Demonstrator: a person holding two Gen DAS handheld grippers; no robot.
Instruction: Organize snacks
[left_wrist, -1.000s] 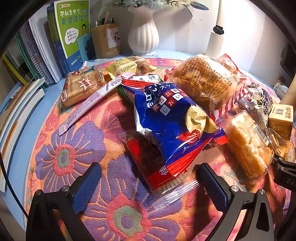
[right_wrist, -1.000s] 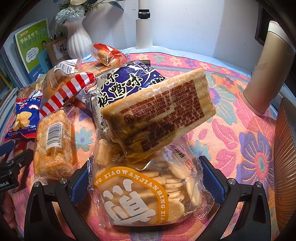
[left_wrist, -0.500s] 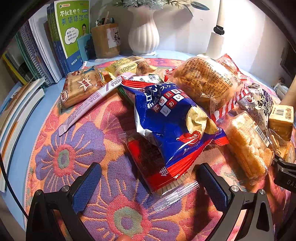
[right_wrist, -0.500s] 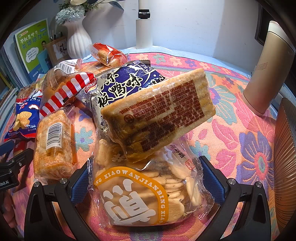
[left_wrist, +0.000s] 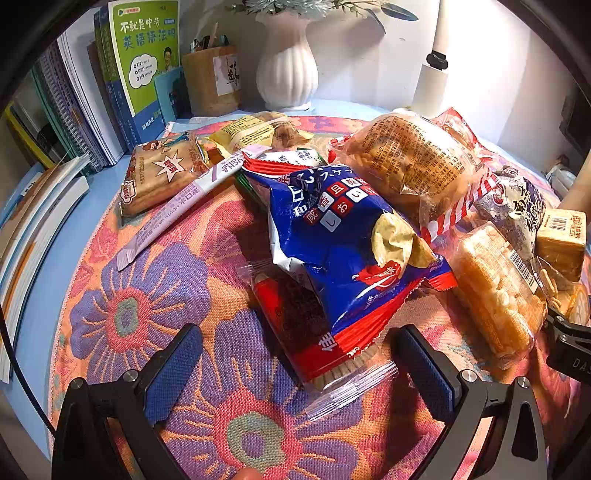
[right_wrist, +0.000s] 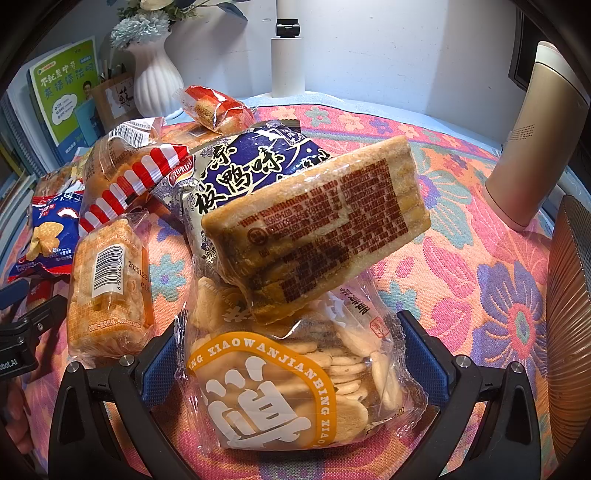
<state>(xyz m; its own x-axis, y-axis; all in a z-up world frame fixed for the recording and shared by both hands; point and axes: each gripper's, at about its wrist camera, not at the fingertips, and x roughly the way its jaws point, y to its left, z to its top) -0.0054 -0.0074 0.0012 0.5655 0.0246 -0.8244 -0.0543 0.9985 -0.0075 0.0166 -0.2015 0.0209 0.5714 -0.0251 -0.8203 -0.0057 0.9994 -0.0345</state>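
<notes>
A pile of snack packs lies on a flowered cloth. My left gripper is open, its jaws either side of the near end of a red biscuit pack that lies under a blue chip bag. My right gripper is open, its jaws either side of a clear bag of small round crackers, not squeezing it. A brown wafer pack leans on that bag, with a dark blue bag behind. An orange cracker pack lies to the left; it also shows in the left wrist view.
A red-striped bread bag, a biscuit pack, a mouthwash stick and a yellow pack lie further back. Books, a pen holder and a white vase stand behind. A beige cylinder stands right.
</notes>
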